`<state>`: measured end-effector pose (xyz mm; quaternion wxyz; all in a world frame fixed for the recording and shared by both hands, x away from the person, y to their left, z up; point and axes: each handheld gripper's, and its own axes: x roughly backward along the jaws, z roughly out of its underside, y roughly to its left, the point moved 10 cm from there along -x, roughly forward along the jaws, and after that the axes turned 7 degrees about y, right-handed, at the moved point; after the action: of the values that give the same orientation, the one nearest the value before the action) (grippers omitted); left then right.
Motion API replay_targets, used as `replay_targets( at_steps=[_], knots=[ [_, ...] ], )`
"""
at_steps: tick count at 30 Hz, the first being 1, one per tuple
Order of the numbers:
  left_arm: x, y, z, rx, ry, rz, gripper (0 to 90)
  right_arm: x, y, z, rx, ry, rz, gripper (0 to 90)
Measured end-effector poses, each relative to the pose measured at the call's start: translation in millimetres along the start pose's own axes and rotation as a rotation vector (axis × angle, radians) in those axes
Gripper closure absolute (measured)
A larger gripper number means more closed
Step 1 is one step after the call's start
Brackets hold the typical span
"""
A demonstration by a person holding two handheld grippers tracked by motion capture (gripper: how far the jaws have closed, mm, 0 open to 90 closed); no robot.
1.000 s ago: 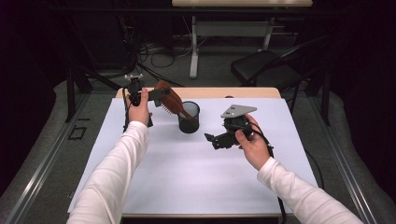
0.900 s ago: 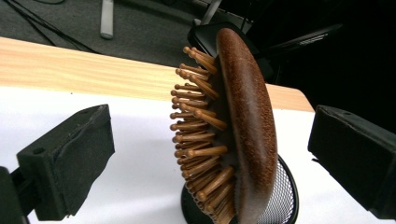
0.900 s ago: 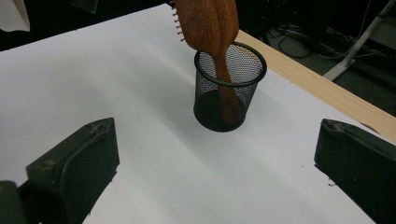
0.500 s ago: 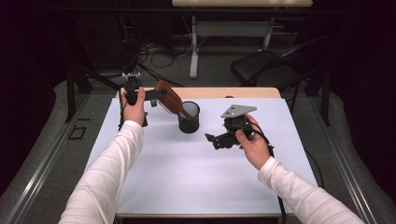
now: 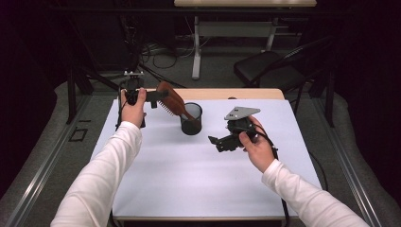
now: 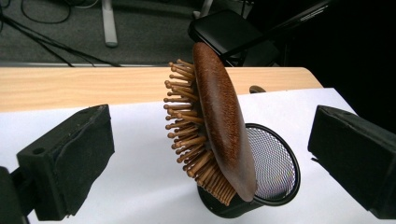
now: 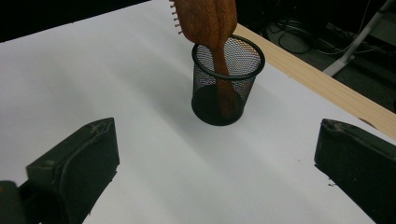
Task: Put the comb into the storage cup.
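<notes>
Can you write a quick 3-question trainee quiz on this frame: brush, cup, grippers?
1. True or false: the left gripper is clamped on the hairbrush.
2. Where is the brush handle? A) flat on the white sheet B) down inside the mesh cup C) between the right gripper's jaws
3. Fill in: the brush head leans over the cup's ____, bristles pointing sideways.

Key
1. False. Both jaws stand wide apart on either side of the brush, not touching it.
2. B. The right gripper view shows the handle through the mesh, reaching the cup's bottom.
3. rim. The right gripper is also open, beside the cup on the white sheet.
</notes>
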<state>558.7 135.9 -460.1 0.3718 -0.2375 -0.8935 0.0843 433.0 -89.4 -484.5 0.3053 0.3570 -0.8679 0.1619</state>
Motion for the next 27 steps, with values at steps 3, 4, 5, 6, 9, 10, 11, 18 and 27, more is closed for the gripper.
replay_targets(
  at_steps=[3, 4, 5, 6, 9, 10, 11, 18, 27],
  knots=[
    [4.7, -1.3, -0.1, -0.012, 0.001, 0.005, 0.5, 0.9, -1.0, 0.5, 0.001, 0.000, 0.002, 0.0],
    [6.2, -1.4, 0.2, -0.021, 0.004, 0.004, 0.4, 1.5, -1.4, 0.8, -0.002, 0.002, 0.004, 0.0],
    [7.7, -1.6, 0.6, -0.028, 0.007, 0.001, 0.4, 2.0, -1.9, 1.0, -0.003, 0.002, 0.005, 0.0],
    [9.4, -2.1, 0.9, -0.035, 0.008, 0.000, 0.5, 2.5, -2.5, 1.1, -0.002, 0.001, 0.007, 0.0],
    [14.5, -3.6, 1.0, -0.058, 0.006, -0.005, 0.5, 4.2, -3.3, 1.2, -0.005, -0.003, 0.011, 0.0],
    [16.3, -3.9, 1.5, -0.065, 0.010, -0.005, 0.5, 4.8, -3.8, 1.4, -0.006, -0.002, 0.012, 0.0],
    [17.2, -4.4, 1.5, -0.065, 0.006, -0.004, 0.5, 5.4, -4.0, 1.5, -0.008, -0.001, 0.012, 0.0],
    [25.7, -11.8, 5.0, -0.098, 0.019, 0.018, 0.4, 7.4, -5.5, 1.6, -0.011, -0.005, 0.014, 0.0],
    [31.3, -23.5, 10.7, -0.136, 0.035, 0.038, 0.5, 10.7, -9.2, 3.6, -0.018, -0.008, 0.018, 0.0]
  ],
)
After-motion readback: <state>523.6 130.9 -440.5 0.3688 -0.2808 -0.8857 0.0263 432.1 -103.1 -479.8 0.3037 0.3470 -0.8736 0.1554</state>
